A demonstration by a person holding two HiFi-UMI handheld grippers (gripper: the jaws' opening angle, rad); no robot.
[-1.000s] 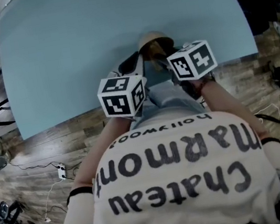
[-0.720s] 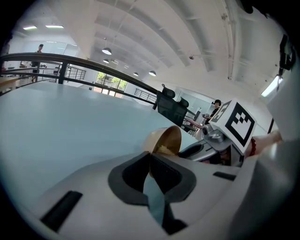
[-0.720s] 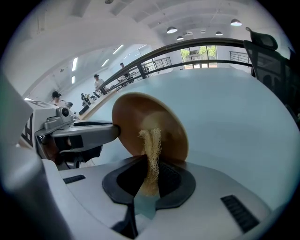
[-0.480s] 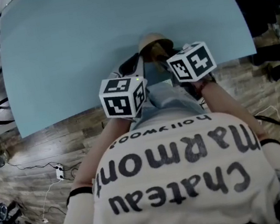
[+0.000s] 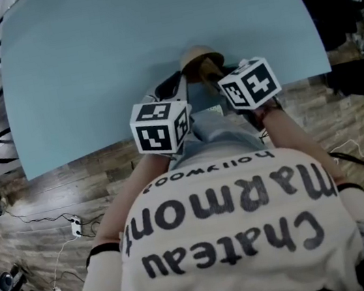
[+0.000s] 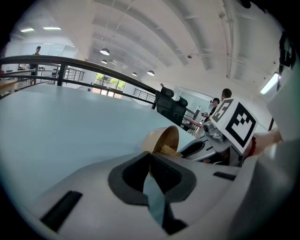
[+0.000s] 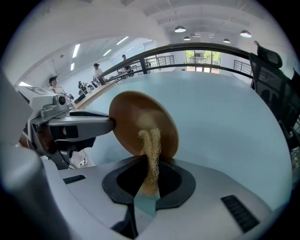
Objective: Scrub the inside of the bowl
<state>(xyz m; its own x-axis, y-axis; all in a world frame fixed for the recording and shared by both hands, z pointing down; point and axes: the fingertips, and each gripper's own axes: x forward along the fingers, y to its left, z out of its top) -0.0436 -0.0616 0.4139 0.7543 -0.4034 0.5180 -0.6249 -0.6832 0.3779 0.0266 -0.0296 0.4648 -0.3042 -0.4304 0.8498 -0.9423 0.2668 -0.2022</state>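
Observation:
A tan wooden bowl [image 5: 199,55] is held tilted above the pale blue table's front edge. My left gripper [image 6: 150,161] is shut on its rim, and the bowl [image 6: 162,138] shows just past the jaws. My right gripper [image 7: 149,174] is shut on a straw-coloured loofah scrubber [image 7: 151,150], whose tip presses against the brown inside of the bowl [image 7: 136,119]. In the head view both grippers' marker cubes, left [image 5: 160,125] and right [image 5: 249,84], sit close together over the person's lap. The scrubber [image 6: 168,150] also shows inside the bowl in the left gripper view.
The blue table [image 5: 118,55] stretches away beyond the bowl. Wood floor with cables [image 5: 57,224] lies at the left, and the person's printed shirt [image 5: 232,236] fills the lower head view. A railing and distant people [image 7: 98,70] stand beyond the table.
The right gripper's cube has drifted slightly lower in the head view. The bowl and the left gripper have stayed almost where they were.

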